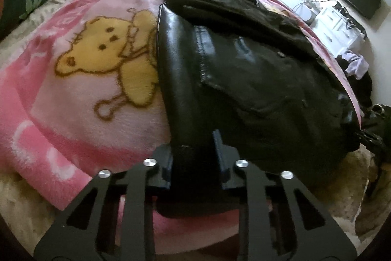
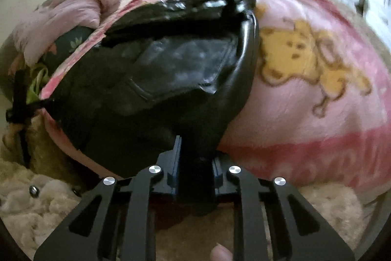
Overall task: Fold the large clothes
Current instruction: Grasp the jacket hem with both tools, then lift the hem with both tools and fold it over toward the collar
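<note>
The jacket (image 1: 244, 70) is judged heavy, supple and slick. The left gripper (image 1: 193, 153) and right gripper (image 2: 195, 155) fingers are clamped on its near hem.

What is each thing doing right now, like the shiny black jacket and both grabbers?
Shiny black leather jacket: partly folded, lying on blanket.
Pink fleece bear blanket: spread flat on bed.
Left gripper: shut on jacket.
Right gripper: shut on jacket.

Both wrist views look steeply down, close over the black jacket (image 1: 256, 70) on the pink blanket (image 2: 317, 114).
</note>
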Motion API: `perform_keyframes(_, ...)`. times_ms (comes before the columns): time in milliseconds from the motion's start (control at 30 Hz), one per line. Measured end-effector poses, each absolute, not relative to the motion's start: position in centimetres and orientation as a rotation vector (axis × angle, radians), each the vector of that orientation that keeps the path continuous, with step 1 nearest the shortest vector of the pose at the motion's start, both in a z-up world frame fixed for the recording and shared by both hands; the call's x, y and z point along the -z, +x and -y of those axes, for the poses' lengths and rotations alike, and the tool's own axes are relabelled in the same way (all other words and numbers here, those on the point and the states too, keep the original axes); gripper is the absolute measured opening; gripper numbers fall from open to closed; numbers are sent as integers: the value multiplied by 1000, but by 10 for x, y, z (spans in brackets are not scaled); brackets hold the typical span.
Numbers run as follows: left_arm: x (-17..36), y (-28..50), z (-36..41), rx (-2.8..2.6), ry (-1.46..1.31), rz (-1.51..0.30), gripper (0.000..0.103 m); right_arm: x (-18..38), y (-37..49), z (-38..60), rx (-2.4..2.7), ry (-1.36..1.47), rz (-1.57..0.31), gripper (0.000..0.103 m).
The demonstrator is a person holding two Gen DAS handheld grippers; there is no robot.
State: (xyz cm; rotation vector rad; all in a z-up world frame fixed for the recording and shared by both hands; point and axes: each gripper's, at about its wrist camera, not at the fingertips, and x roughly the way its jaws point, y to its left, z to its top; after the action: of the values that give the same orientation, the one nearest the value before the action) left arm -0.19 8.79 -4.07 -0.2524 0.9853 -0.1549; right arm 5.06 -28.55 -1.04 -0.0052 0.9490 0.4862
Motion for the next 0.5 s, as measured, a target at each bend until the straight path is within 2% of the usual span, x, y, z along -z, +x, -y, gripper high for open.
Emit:
perform_keyframes(267, -6, -27, -98, 251, -344, -881, 14, -40, 39, 315, -563, 200, -805, 12)
perform_keyframes(500, -52, 6, -93, 284, -323, -751, 14, -78, 75, 319, -556, 354, -652, 10)
